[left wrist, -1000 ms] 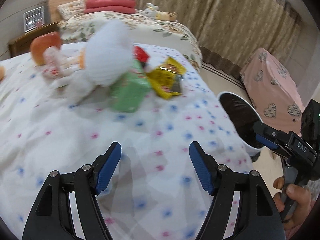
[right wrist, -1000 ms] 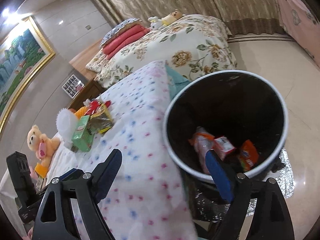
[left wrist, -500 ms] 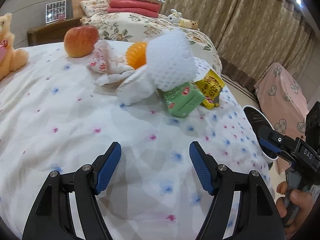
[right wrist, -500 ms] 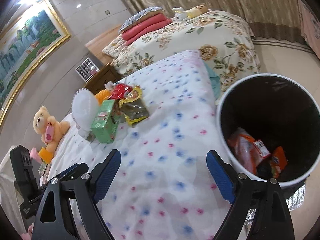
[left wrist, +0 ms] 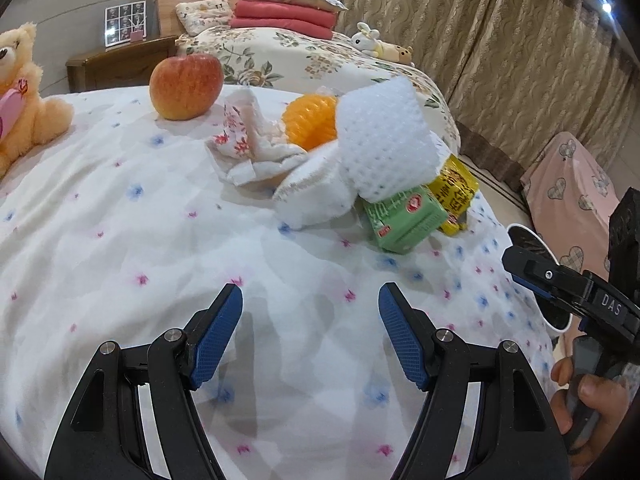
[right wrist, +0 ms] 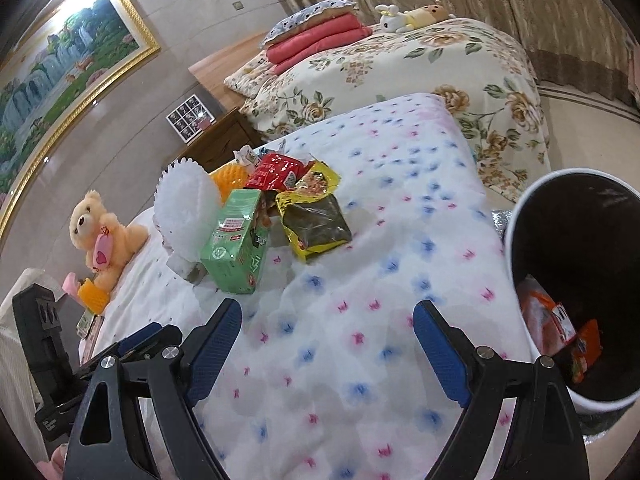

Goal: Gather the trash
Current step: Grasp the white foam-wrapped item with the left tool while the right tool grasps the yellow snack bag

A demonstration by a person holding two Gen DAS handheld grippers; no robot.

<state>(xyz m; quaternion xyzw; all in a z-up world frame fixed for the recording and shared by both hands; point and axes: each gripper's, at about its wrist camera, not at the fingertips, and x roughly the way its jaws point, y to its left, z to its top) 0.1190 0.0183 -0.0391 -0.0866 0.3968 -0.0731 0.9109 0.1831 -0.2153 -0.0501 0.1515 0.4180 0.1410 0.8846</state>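
A heap of trash lies on the bed: a green carton (left wrist: 404, 216) (right wrist: 236, 240), a yellow snack bag (left wrist: 456, 190) (right wrist: 316, 216), a red wrapper (right wrist: 276, 170), white foam netting (left wrist: 384, 140) (right wrist: 182, 210), and crumpled tissue (left wrist: 244, 144). A black bin (right wrist: 580, 280) with wrappers inside stands beside the bed at the right. My left gripper (left wrist: 310, 336) is open and empty, above the bedspread short of the heap. My right gripper (right wrist: 328, 344) is open and empty, over the bed between the heap and the bin.
An apple (left wrist: 186, 86) and an orange ridged ball (left wrist: 310, 120) sit behind the heap. A teddy bear (right wrist: 102, 236) sits at the bed's left. A second bed with flowered cover (right wrist: 400, 68) stands behind. A pink-covered seat (left wrist: 572, 196) is at the right.
Both grippers have swung left from the bin toward the heap. The left one has come closer to the trash. The bin has slid to the right edge of the right wrist view.
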